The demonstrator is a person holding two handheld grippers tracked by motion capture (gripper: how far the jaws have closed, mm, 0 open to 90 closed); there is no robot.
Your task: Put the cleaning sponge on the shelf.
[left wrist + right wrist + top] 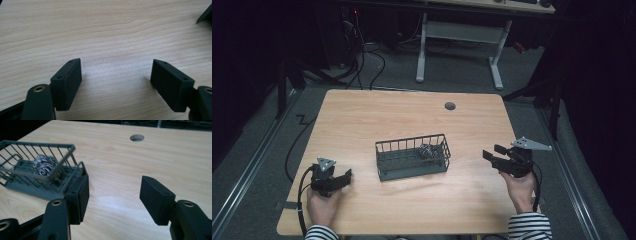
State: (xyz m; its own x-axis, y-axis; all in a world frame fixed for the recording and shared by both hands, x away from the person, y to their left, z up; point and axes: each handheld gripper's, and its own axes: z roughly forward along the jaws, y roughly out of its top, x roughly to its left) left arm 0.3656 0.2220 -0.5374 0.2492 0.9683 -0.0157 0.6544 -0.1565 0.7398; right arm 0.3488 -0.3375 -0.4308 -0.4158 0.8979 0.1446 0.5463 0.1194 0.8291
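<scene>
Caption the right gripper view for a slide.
Open right gripper over the wooden table, beside the grey wire basket holding a steel-wool scouring ball.

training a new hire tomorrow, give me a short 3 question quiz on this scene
1. True or false: the steel scourer lies inside the wire basket.
2. Which gripper is nearer the scourer's end of the basket? A) left gripper B) right gripper
3. Fill in: the round hole in the table lies on the ___ side of the basket from the person.

Key:
1. True; it sits near the basket's right end.
2. B; nothing is between either gripper's jaws.
3. Far.
</scene>
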